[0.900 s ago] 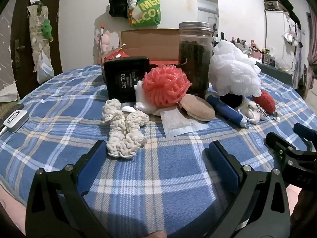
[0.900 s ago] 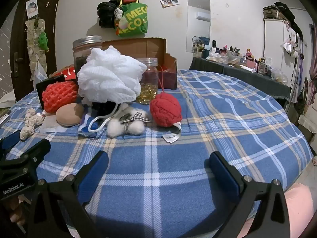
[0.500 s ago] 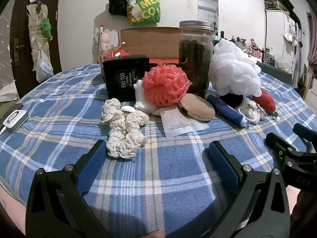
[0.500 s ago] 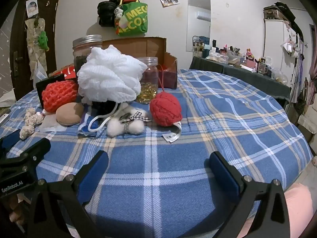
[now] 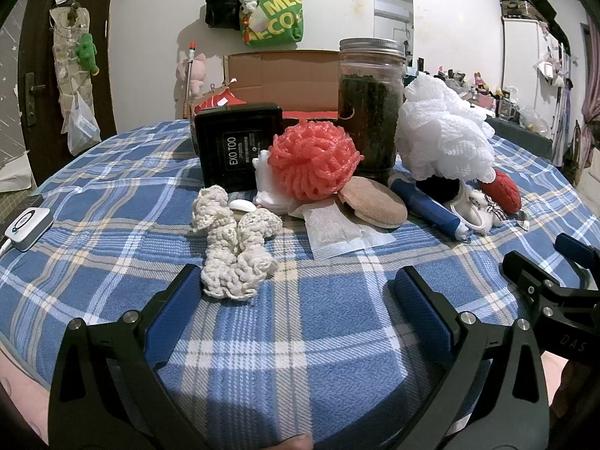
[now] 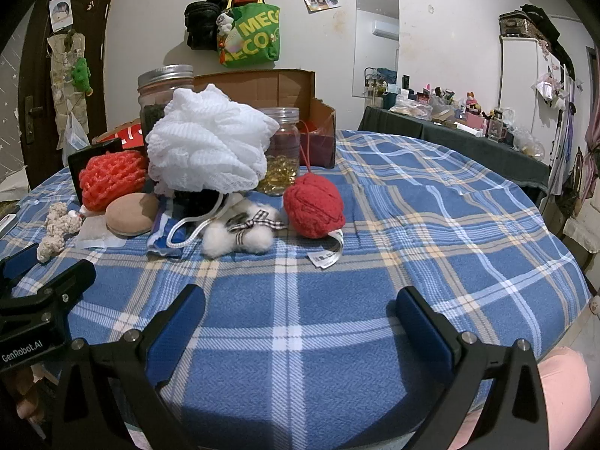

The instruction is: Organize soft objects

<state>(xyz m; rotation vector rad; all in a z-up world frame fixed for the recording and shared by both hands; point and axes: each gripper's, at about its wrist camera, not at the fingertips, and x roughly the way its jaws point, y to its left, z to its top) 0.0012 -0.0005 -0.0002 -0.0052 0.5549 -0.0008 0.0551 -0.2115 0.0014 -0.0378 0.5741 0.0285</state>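
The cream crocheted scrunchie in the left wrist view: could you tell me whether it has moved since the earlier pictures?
No. The cream crocheted scrunchie lies in the same spot, in front of the black box and left of the paper sachet.

white loofah (image 6: pixel 208 146), red knit ball (image 6: pixel 314 205), heaped together

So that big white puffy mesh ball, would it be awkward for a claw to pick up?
Probably easy. The white mesh ball is gathered netting, so it likely weighs little and squashes under the pads rather than slipping. It looks floppy, so it may sag, and its rope loop could dangle. It leans against the jar, which seems unlikely to tip.
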